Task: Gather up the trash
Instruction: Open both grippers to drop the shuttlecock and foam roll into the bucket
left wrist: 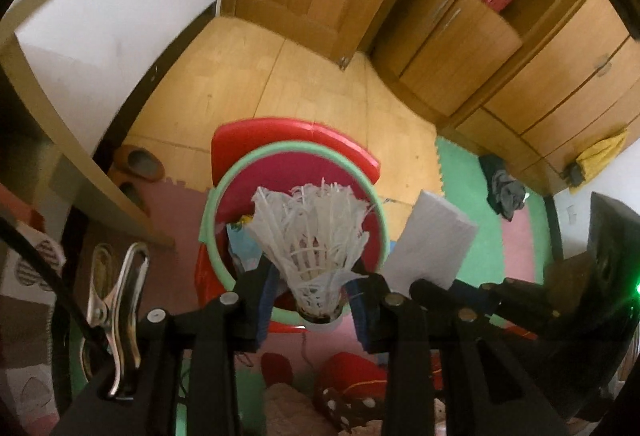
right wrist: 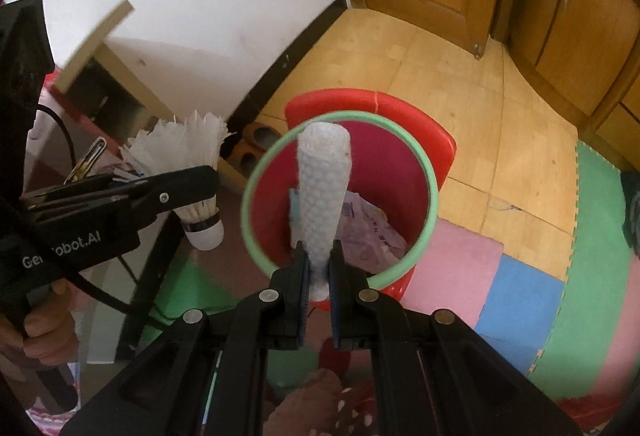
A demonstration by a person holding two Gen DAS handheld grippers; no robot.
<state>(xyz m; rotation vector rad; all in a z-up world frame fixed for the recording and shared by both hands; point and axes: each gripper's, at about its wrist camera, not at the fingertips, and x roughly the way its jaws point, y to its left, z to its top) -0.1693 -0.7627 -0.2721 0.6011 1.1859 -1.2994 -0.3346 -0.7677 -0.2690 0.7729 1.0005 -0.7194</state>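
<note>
Your left jaws [left wrist: 316, 288] clench a shuttlecock [left wrist: 310, 236], your right jaws [right wrist: 318, 268] clench bubble wrap [right wrist: 322, 192]; release beyond the bin's green rim [right wrist: 424, 164] and either lands on the floor.

Bin [right wrist: 434, 192] floor — hidden by crumpled trash [right wrist: 372, 232]

Frayed white shuttlecock [left wrist: 310, 252] feathers-up, white foam strip [right wrist: 323, 196] upright, both above red bin [right wrist: 404, 124] with green rim.
</note>
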